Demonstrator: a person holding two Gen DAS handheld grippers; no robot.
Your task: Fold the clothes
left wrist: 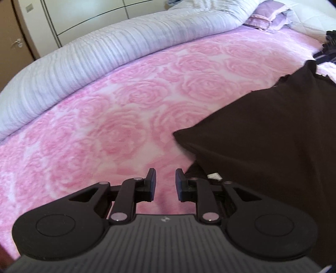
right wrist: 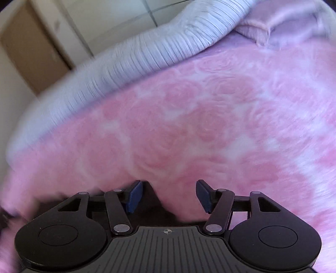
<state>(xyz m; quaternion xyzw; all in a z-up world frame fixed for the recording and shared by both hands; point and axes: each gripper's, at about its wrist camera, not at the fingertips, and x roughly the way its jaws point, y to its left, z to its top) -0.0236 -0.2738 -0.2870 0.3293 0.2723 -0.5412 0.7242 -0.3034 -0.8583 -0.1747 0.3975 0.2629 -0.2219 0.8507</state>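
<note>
- Pink rose-patterned blanket [left wrist: 117,117] covers the bed and fills most of both wrist views; we see a ribbed white duvet [left wrist: 88,58] rolled along its far edge and a lilac pillow [left wrist: 266,17] at the far right corner.
- Behind the bed we note pale wardrobe doors [left wrist: 88,14] and a tan door [left wrist: 14,37] with a handle.
- We find the task's dark brown garment [left wrist: 273,134] lying on the blanket at the right of the left wrist view, one corner pointing toward the middle of the bed; a small white tag [left wrist: 214,176] shows under its near edge.
- Our left gripper [left wrist: 166,184] hangs above bare blanket just beside that garment, jaws slightly apart and holding nothing.
- Our right gripper [right wrist: 169,195] has its jaws wide apart, with nothing between the pads; a strip of dark cloth [right wrist: 151,212] lies below it. This view is blurred.
- We see no containers in either view.
</note>
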